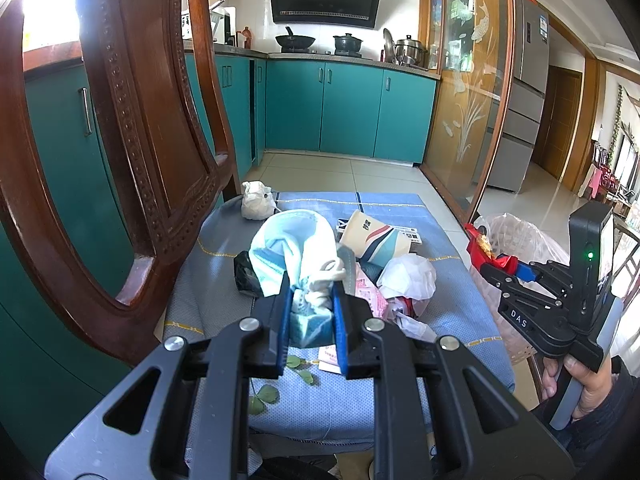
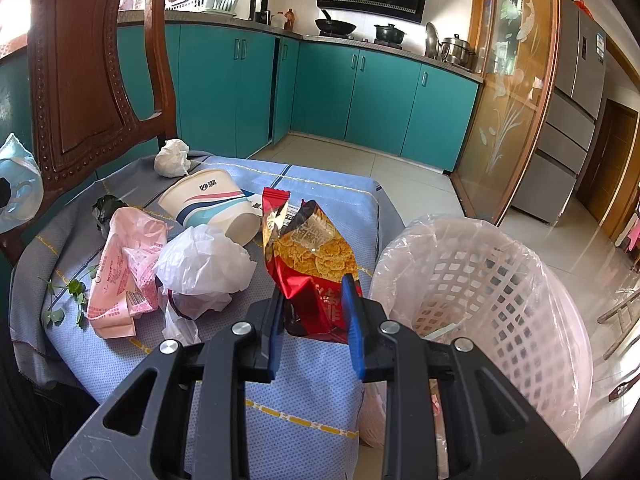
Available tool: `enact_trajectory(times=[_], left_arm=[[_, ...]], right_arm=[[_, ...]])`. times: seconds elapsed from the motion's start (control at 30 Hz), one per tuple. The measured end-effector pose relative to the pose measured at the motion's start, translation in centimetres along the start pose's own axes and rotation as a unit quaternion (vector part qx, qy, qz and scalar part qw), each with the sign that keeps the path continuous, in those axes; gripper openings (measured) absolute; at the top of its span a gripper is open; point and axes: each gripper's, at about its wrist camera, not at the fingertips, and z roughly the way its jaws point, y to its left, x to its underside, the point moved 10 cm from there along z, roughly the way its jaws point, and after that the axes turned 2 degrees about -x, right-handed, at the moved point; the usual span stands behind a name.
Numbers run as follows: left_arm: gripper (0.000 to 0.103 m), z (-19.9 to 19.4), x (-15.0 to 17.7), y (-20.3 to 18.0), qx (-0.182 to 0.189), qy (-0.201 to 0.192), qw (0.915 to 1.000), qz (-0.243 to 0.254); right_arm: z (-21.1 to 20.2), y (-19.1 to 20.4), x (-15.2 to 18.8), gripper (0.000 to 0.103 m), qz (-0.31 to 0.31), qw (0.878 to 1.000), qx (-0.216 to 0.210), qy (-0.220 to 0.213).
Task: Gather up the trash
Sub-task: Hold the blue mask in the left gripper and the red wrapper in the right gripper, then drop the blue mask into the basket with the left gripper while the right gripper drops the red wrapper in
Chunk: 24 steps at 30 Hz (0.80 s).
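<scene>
My left gripper is shut on a crumpled light-blue and white face mask, held just above the trash on a chair seat. The same mask shows at the left edge of the right wrist view. My right gripper is shut on the lower end of a torn red snack bag, which stands upright beside a white lattice bin lined with clear plastic. In the left wrist view the right gripper holds the red bag in front of the bin.
On the blue cushion lie a paper cup on its side, a white crumpled plastic bag, a pink wrapper, a white paper ball, a black scrap and green leaves. The carved chair back rises at left.
</scene>
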Motion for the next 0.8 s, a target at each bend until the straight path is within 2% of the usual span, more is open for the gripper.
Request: enact_trajectory(times=[0.37,0.8], left_arm=[[0.019,-0.82,-0.25,0.76,-0.005,-0.021,0.9995,-0.021],[0.019,-0.77,-0.06,0.53,-0.002,-0.017,0.9997,-0.017]], right_arm=[[-0.55,-0.29,-0.46,0.028,0.007,1.0,0.001,-0.013],[-0.9,-0.37,-0.65,0.028,0.012,1.0,0.004,-0.023]])
